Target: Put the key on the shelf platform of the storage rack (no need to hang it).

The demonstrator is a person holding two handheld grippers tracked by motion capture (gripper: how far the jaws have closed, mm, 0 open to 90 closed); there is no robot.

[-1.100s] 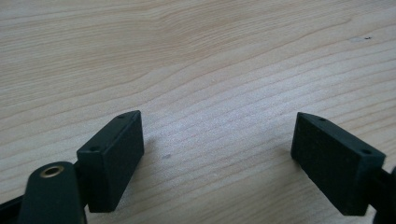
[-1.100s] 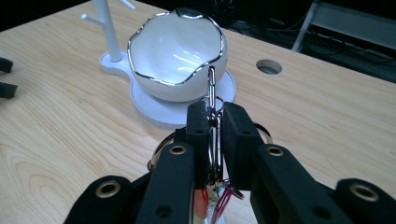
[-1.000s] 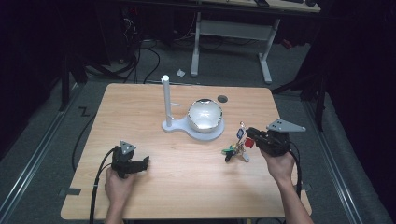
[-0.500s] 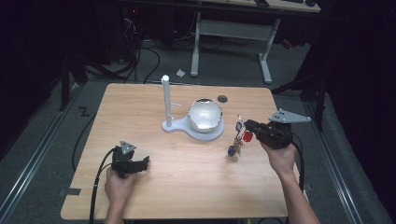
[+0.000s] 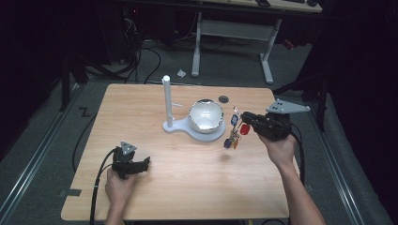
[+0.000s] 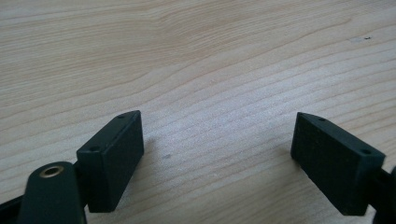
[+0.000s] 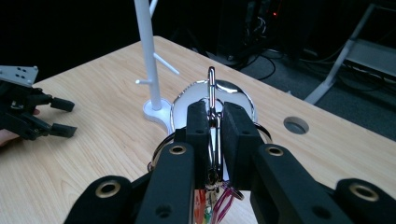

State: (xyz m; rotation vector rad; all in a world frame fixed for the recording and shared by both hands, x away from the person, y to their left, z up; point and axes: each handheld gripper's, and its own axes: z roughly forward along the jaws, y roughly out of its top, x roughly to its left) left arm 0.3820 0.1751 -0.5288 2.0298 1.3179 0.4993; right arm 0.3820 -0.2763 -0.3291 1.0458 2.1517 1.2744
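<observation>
My right gripper (image 5: 244, 117) is shut on the metal carabiner (image 7: 211, 107) of a bunch of keys (image 5: 235, 131), which hangs in the air with red and blue tags, just right of the shiny bowl (image 5: 205, 115). That bowl sits on a white stand base, and from the base rises a white post (image 5: 166, 98) with short pegs (image 7: 166, 63). In the right gripper view the clip sticks up between the pads, with the post behind it. My left gripper (image 5: 143, 164) rests on the table (image 5: 187, 187) at the front left, open, with bare wood between its jaws (image 6: 219, 154).
A round cable hole (image 5: 223, 99) lies in the tabletop behind the bowl. Beyond the table stands a desk with a white frame (image 5: 234, 33), and cables lie on the dark floor. The person's forearms come in from the front edge.
The right gripper has lifted the key bunch off the table and carried it a little toward the bowl. The left gripper has stayed put.
</observation>
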